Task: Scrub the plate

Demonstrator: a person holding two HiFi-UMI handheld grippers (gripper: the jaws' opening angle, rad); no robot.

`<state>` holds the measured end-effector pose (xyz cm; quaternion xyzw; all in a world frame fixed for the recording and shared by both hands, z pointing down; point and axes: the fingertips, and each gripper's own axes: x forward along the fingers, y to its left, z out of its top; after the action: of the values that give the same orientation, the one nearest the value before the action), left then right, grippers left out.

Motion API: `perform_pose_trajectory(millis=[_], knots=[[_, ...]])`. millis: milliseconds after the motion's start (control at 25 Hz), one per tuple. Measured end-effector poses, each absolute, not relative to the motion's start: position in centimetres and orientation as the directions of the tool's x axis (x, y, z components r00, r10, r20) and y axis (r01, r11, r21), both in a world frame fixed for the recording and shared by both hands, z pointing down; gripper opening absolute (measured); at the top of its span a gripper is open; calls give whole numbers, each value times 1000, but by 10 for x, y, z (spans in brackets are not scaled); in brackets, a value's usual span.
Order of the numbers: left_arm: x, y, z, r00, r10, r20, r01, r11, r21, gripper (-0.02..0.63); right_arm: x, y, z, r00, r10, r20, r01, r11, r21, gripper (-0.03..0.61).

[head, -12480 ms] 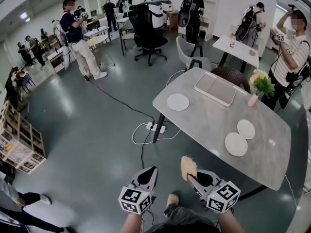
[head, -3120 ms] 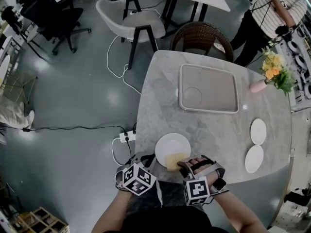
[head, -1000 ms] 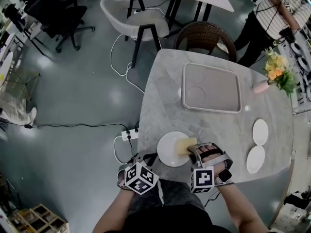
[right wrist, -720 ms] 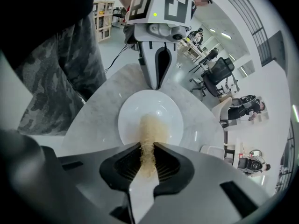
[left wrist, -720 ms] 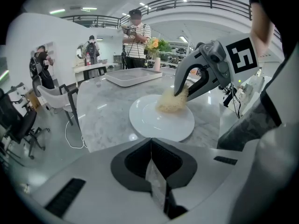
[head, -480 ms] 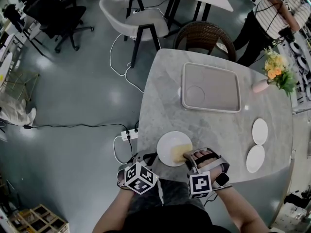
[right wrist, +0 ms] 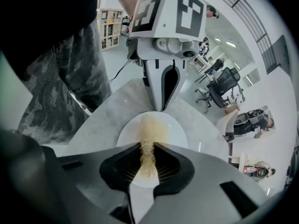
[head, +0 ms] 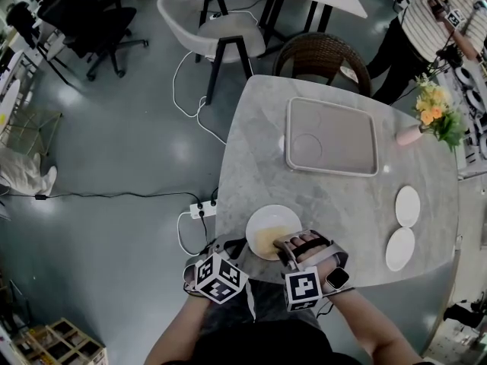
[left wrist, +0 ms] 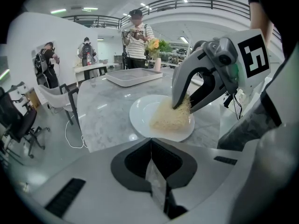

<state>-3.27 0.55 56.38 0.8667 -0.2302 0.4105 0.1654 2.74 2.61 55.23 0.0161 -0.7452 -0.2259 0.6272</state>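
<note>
A white plate sits near the front edge of the grey marble table. My right gripper is shut on a yellow fibrous scrub pad and presses it onto the plate's middle. The right gripper view shows the pad squeezed between its jaws, trailing across the plate. My left gripper is shut, its tip at the plate's near left rim. In the left gripper view the shut jaws meet just before the plate, with the pad under the right gripper.
A grey tray lies at the table's far side. Two small white plates sit at the right, and a pink vase of flowers stands at the far right. Chairs stand beyond the table. A power strip lies on the floor.
My right gripper has dragged the scrub pad from the plate's right rim leftward and nearer to me, onto the plate's middle. The left gripper and the plate have stayed put.
</note>
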Motion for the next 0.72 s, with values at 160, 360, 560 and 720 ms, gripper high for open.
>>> perform_pose_trajectory(millis=[160, 360, 560, 720], knots=[[-31, 5, 562, 556, -265, 788, -536, -839, 97, 14, 23, 15, 551, -215, -329, 920, 265, 887, 379, 71], [-31, 5, 563, 552, -267, 790, -540, -836, 95, 14, 23, 0, 550, -210, -362, 908, 249, 879, 407, 71], [-31, 6, 562, 552, -266, 791, -538, -837, 94, 14, 30, -10, 549, -187, -387, 903, 224, 878, 423, 71], [-32, 8, 563, 550, -264, 792, -537, -839, 93, 14, 38, -10, 548, -170, -395, 903, 209, 881, 425, 71]])
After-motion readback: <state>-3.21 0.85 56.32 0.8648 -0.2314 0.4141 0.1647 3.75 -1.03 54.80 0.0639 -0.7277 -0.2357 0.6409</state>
